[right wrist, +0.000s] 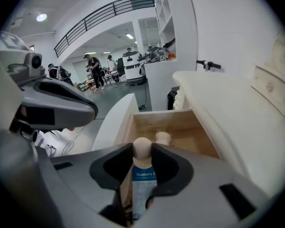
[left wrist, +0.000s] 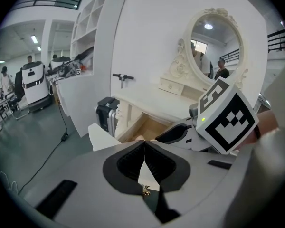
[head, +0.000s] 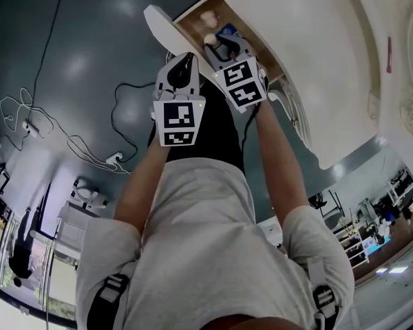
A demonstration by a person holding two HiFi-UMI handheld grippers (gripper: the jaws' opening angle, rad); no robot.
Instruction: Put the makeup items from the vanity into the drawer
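Observation:
My right gripper [right wrist: 142, 152] is shut on a small bottle [right wrist: 141, 177] with a blue label and a round beige cap [right wrist: 142, 147]. It hangs over the near end of the open wooden drawer [right wrist: 190, 123]. In the head view, the right gripper [head: 217, 45] points down into the drawer [head: 193, 20], whose white front [head: 158, 23] stands out from the vanity. A second beige-capped item [right wrist: 163, 137] lies on the drawer floor. My left gripper [left wrist: 144, 144] is shut with nothing in it, just left of the right gripper [left wrist: 223, 122] and short of the drawer [left wrist: 149, 127].
The cream vanity top [head: 296, 19] runs right of the drawer, with an oval mirror [left wrist: 213, 42] at its back. A white shelf unit [left wrist: 95, 27] stands to the left. Cables [head: 55, 129] trail across the dark floor. People and equipment fill the room behind.

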